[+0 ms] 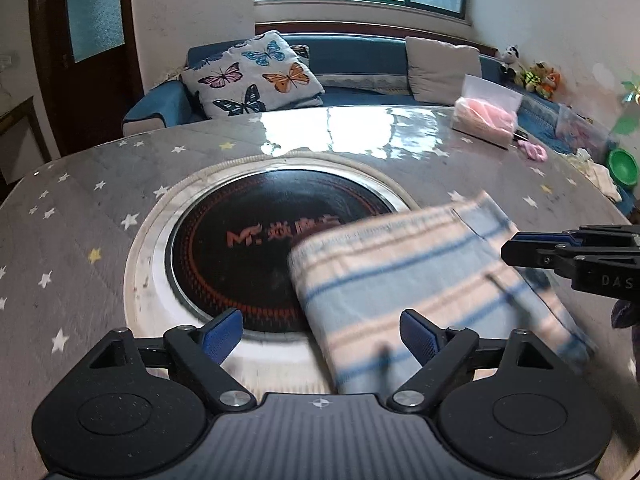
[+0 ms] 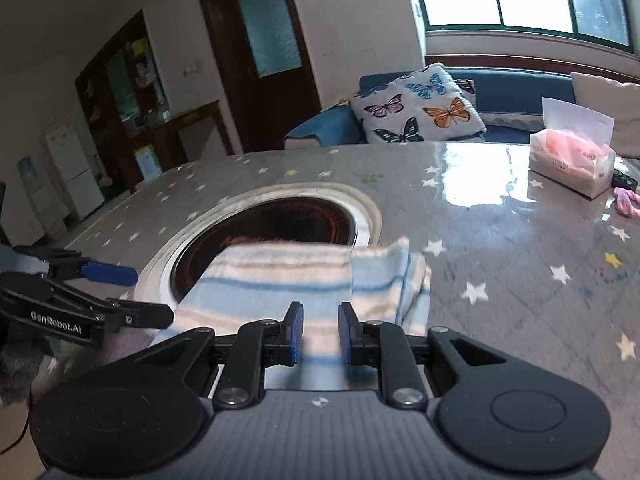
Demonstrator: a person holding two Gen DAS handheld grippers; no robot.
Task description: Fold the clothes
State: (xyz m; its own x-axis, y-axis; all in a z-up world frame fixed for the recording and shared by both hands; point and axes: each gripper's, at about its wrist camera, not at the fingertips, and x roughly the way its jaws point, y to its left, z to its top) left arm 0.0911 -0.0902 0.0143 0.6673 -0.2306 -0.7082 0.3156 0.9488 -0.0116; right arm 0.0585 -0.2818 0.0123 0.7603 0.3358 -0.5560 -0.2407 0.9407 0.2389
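Both tongs hang low over the near edge of the table (image 1: pixel 80 208): the left tongs (image 1: pixel 322 330) stand wide apart with nothing pressed between them, while the right tongs (image 2: pixel 319 330) are drawn close together with a narrow gap, and whether they pinch the cloth beneath them I cannot tell. A round black cooktop (image 1: pixel 240 240) sits sunk in the table's middle. A folded striped cloth (image 1: pixel 420 280), pale blue and cream, lies partly over the cooktop's near right rim; its near edge runs under the right-hand finger of the left tongs and under the gap of the right tongs. At the far right stands a clear tissue pack (image 2: pixel 572 160) holding pink tissues, one white sheet sticking up.
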